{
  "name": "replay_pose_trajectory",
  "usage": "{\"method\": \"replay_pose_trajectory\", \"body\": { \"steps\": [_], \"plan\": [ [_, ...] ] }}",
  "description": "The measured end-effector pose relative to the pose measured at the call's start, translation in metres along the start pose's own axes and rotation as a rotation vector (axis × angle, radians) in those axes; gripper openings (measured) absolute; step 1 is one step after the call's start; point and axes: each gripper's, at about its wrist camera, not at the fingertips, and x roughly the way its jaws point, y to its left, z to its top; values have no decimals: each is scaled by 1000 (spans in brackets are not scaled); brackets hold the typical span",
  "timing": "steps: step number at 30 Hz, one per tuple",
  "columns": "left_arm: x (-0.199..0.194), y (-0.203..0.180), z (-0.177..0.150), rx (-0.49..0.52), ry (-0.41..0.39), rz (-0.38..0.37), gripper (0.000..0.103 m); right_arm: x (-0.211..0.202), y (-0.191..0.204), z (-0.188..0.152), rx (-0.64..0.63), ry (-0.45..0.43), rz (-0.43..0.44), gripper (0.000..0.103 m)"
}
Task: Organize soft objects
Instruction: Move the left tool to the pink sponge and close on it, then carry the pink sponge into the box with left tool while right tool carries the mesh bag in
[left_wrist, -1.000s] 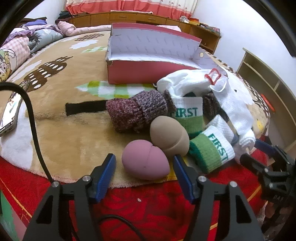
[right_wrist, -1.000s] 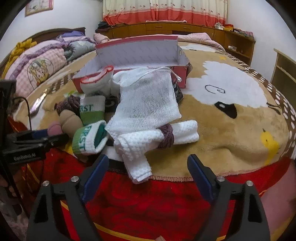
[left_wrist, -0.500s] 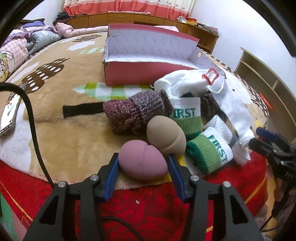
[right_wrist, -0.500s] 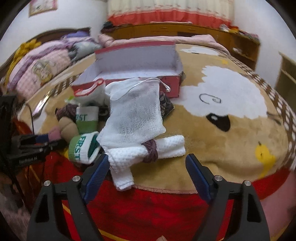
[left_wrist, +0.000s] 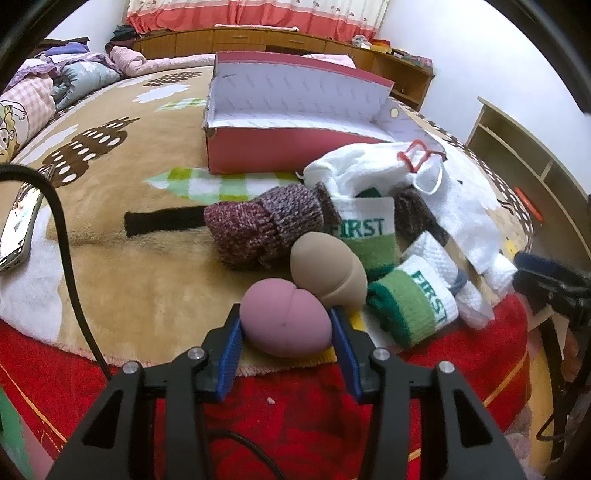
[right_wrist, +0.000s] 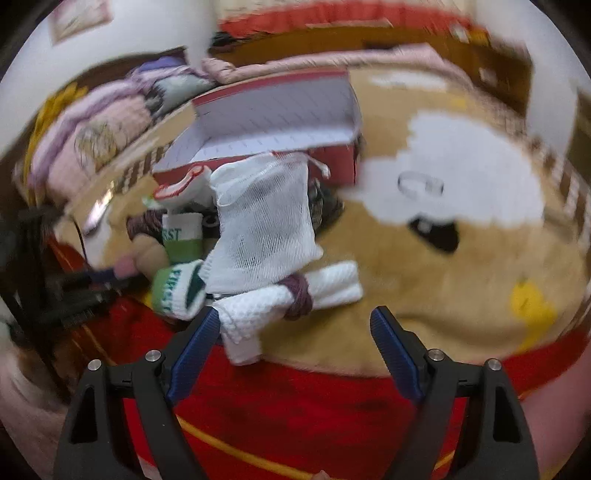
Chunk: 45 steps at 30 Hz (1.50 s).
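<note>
My left gripper (left_wrist: 286, 325) is shut on the pink egg-shaped sponge (left_wrist: 284, 321), which rests on the bed blanket. A tan sponge (left_wrist: 327, 271) touches it from behind. Past them lie a maroon knitted roll (left_wrist: 266, 225), two green-and-white "FIRST" socks (left_wrist: 410, 306), a white mesh bag (left_wrist: 458, 210) and a rolled white towel (right_wrist: 284, 301). An open red box (left_wrist: 291, 144) stands farther back. My right gripper (right_wrist: 291, 325) is open and empty, just in front of the towel; this view is blurred.
A phone (left_wrist: 16, 225) and a black cable (left_wrist: 62, 236) lie at the left on the blanket. Pillows (left_wrist: 22, 99) are at the far left. A wooden shelf (left_wrist: 535, 170) stands at the right beside the bed. The red bed edge (left_wrist: 295, 406) is below the grippers.
My left gripper moved forward around the pink sponge and closed on it. My right gripper stayed open and shifted, with the view swinging and blurring.
</note>
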Motion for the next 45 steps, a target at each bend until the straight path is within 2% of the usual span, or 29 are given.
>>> {"method": "replay_pose_trajectory", "body": {
  "steps": [2,6,11,15,17,19,20,22,23,25,28,32,45],
  "plan": [
    [-2,-1,-1,9,-2,0,48,2,-2,0,59,9,28,86],
    [-7,-3,-2,14,-15,-1,48,3,7,3,77,8,29,86],
    [-12,-4,-2,13,-26,-2,48,3,21,25,5,-47,-42,86],
    [-16,-6,-1,17,-35,-3,48,15,31,38,-53,-47,-63,83],
    [-19,-6,0,17,-40,-3,48,23,33,41,-63,-30,-67,74],
    [-21,-6,0,16,-45,-1,48,34,34,43,-72,-8,-77,61],
    [-22,-6,1,15,-48,-1,48,37,35,44,-75,0,-77,57],
    [-24,-7,2,16,-52,0,48,41,34,43,-73,9,-60,39],
    [-25,-7,2,16,-55,0,48,41,35,43,-71,10,-46,36],
    [-27,-8,3,17,-59,1,48,40,36,41,-70,1,-38,20],
    [-28,-9,4,18,-64,-2,48,33,35,41,-64,-25,-26,5],
    [-31,-12,5,23,-71,-3,48,23,34,42,-36,-52,15,4],
    [-48,-17,27,22,-113,0,48,-16,49,54,-58,-162,56,4]
  ]
}}
